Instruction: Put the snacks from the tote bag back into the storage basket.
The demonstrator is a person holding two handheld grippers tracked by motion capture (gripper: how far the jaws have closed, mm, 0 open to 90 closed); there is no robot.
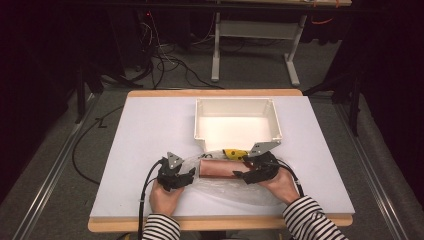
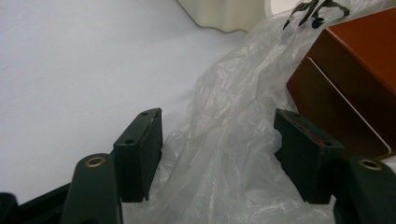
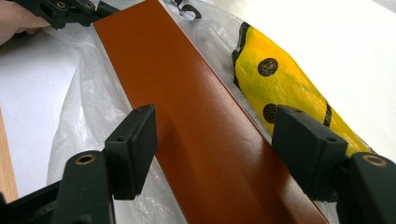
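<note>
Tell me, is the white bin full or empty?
Empty. In the high view the white bin shows only its bare white floor; the brown box lies outside it.

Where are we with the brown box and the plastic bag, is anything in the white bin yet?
Done: nothing yet; the white bin looks empty. In hand: both grippers are open at the clear plastic bag, the left gripper straddling a fold of its film, the right gripper straddling the long brown box, with a yellow spotted packet beside it. Left, probably: close on something and move the items toward the bin.
</note>
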